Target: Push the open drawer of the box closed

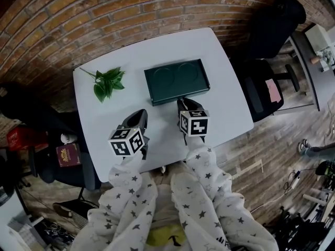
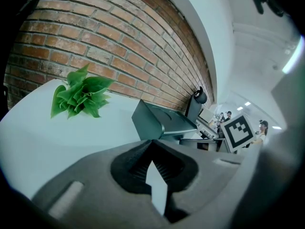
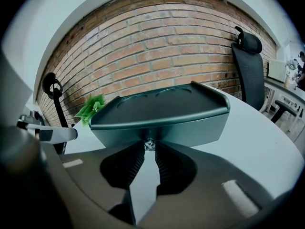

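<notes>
Dark green box (image 1: 177, 81) at the centre of the table (image 1: 225, 103), drawer front (image 3: 190, 128) facing the person. Right gripper (image 3: 149, 152) — jaws nearly together, pinching the small knob (image 3: 149, 144) at its 12 o'clock. Left gripper (image 2: 152, 144), at its 9 o'clock, is closed and empty. Risk: nothing braces the box, so a push may skid it toward 12 o'clock — or the knob may slip free.

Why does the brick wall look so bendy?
Wide lenses bend things: in the head view the brick wall curves around the table; in the right gripper view it arches over the box and its knob; in the left gripper view it slants.
</notes>
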Demonstrator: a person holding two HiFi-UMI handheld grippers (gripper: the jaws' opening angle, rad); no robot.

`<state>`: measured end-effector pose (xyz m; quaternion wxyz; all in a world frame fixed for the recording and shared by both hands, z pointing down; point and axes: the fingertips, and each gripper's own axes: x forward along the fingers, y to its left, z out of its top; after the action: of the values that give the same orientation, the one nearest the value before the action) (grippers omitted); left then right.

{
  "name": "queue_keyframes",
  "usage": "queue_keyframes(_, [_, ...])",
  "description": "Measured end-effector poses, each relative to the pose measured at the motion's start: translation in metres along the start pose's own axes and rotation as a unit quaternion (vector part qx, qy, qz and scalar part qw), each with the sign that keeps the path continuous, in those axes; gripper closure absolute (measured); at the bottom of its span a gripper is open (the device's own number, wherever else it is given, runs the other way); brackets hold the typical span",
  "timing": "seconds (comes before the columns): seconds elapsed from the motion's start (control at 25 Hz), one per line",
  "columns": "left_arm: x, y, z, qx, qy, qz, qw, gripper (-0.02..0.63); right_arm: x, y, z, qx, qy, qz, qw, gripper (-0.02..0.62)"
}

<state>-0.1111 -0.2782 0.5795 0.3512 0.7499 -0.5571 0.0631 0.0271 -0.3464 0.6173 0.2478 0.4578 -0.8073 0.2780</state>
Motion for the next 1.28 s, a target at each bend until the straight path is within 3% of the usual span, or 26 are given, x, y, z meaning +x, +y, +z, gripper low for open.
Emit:
queue_keyframes(0.68, [-0.001,-0.005,0.001,0.002,-0.003,0.003,1.0,0.604,0.002,0.001,0.001,-0.014,-0.005,0.008,1.0,0.506])
queue_keyframes(0.92, [-0.006,-0.007,0.004,0.003,-0.01,0.002,0.9999,0.604,-0.003,0.0,-0.003,-0.01,-0.009,0.01,1.0,0.46])
queue_keyframes(1.08, [-0.011,-0.013,0.011,0.009,-0.023,-0.008,0.9997,0.604,-0.017,0.0,0.004,-0.019,-0.031,0.018,0.999,0.487])
queue_keyframes(1.28, [-0.024,-0.026,0.029,0.034,-0.049,-0.027,0.9978,0.604,-0.038,0.004,0.016,-0.05,-0.055,0.027,0.997,0.568])
